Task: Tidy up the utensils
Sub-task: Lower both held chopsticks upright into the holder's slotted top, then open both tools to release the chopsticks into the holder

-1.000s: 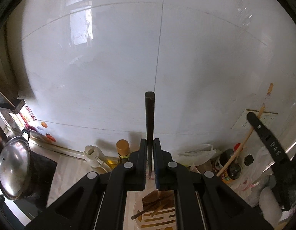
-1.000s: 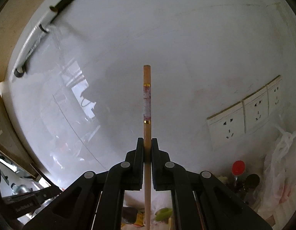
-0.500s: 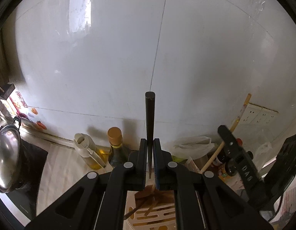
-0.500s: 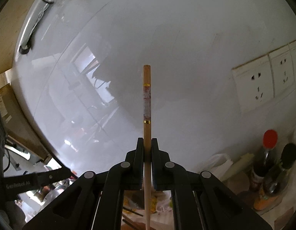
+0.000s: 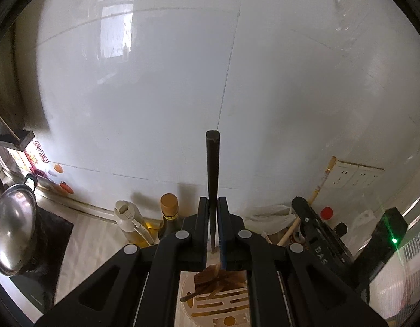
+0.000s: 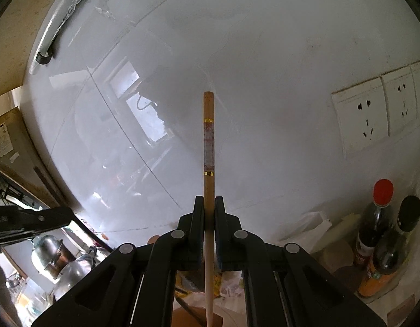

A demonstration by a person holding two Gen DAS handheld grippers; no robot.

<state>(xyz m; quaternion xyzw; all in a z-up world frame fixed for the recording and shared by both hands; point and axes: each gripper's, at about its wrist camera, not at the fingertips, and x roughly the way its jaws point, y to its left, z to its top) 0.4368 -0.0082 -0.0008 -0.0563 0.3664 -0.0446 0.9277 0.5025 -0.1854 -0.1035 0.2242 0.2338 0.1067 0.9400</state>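
The dark chopstick [image 5: 212, 179] stands pinched in the left gripper [image 5: 212, 218], long axis vertical in the frame's centre, blunt end up, thin tip down between the jaws. The pale chopstick [image 6: 208, 163] is pinched the same way in the right gripper [image 6: 209, 218], upright at centre, banded end up, its shaft running down past the jaws to the bottom edge. Below the left gripper, at bottom centre, a slotted holder [image 5: 223, 302] with wooden utensils sits on the surface [image 5: 82, 234]. Behind it stand bottles [image 5: 169, 212] against the white tiled wall [image 5: 155, 95]. A steel pot [image 5: 14, 234] is at lower left, sockets [image 6: 373, 114] at right.
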